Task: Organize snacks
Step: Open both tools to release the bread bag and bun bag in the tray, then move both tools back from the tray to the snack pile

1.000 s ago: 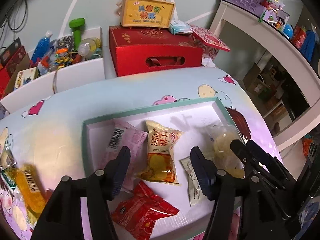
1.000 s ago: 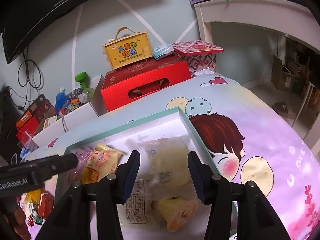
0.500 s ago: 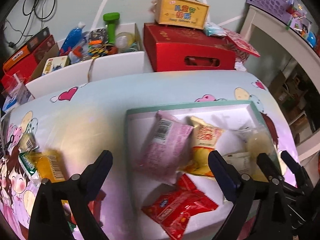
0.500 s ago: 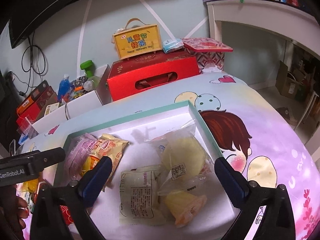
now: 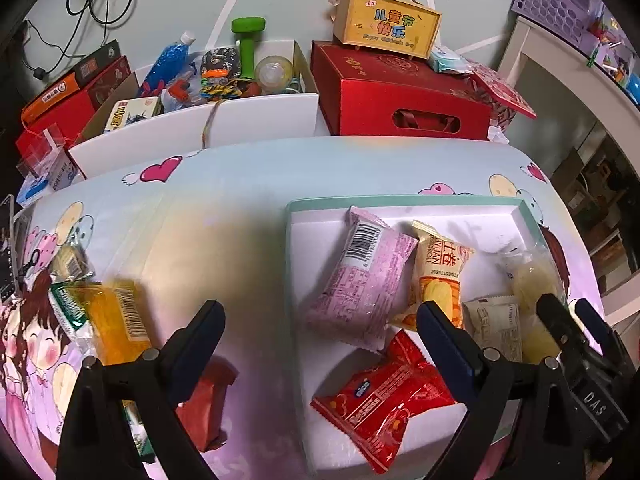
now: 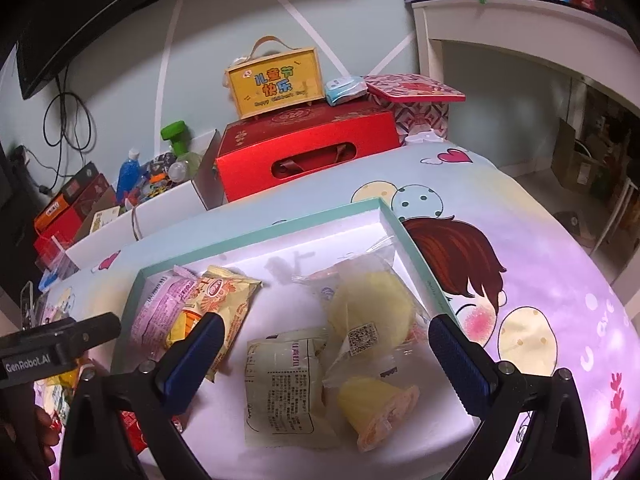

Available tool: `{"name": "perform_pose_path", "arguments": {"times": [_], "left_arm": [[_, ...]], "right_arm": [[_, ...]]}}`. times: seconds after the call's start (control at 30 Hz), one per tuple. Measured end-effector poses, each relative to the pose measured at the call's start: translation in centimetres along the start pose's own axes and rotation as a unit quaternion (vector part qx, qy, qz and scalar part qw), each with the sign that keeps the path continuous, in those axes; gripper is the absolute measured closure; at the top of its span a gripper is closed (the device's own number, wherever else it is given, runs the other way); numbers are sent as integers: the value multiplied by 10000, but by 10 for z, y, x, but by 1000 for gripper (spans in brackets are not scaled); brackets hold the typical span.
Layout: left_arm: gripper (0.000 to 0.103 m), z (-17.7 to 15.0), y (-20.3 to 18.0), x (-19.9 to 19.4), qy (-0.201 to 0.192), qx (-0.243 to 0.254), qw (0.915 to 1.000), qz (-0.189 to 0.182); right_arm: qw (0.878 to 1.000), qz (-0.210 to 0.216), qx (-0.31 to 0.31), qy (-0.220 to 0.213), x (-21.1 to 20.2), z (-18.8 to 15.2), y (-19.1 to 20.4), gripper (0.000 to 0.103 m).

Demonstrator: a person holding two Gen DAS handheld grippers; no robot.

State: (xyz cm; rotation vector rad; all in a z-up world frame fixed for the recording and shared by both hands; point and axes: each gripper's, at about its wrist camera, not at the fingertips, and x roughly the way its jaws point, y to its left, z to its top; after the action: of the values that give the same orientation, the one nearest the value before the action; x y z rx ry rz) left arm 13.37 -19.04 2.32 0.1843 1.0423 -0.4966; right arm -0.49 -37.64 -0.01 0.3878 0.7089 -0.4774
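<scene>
Cartoon tablecloth (image 5: 240, 184), red packet (image 5: 208, 404) half-hidden behind left gripper (image 5: 320, 340)

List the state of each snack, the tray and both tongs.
Left tongs: open, empty.
Right tongs: open, empty.
Tray: lidless, holding snacks.
Pink packet: sealed, in tray.
Red packet: sealed, in tray.
Clear cake bag: in tray, released.
Yellow packet: outside tray.
</scene>
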Motion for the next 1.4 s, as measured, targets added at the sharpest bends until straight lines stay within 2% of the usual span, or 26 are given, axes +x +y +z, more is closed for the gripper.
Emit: {"name": "perform_pose_path", "arguments": {"times": [0.2, 0.47, 0.73, 0.93, 1.17, 1.4], "left_arm": [[6, 0, 7, -20, -109, 47, 9998, 162], [6, -9, 35, -58, -373, 62, 9974, 612], [6, -31, 84, -87, -460, -299, 9928, 1069], [6, -53, 128, -102, -447, -794, 9872, 1309], [6, -80, 178, -113, -417, -1404, 9796, 1379], [6, -102, 213, -117, -342, -1871, 9718, 1392]], "right_arm": [[9999, -37, -47, 90, -6, 1, 4, 0], [9989, -185, -46, 437, -10, 1, 7, 0], [9980, -181, -135, 587, -17, -1, 26, 0], [9974, 88, -388, 596, -24, -4, 64, 0], [9933, 513, -843, 601, -31, -17, 123, 0], [9821, 1019, -1378, 778, -33, -43, 188, 0]]}}
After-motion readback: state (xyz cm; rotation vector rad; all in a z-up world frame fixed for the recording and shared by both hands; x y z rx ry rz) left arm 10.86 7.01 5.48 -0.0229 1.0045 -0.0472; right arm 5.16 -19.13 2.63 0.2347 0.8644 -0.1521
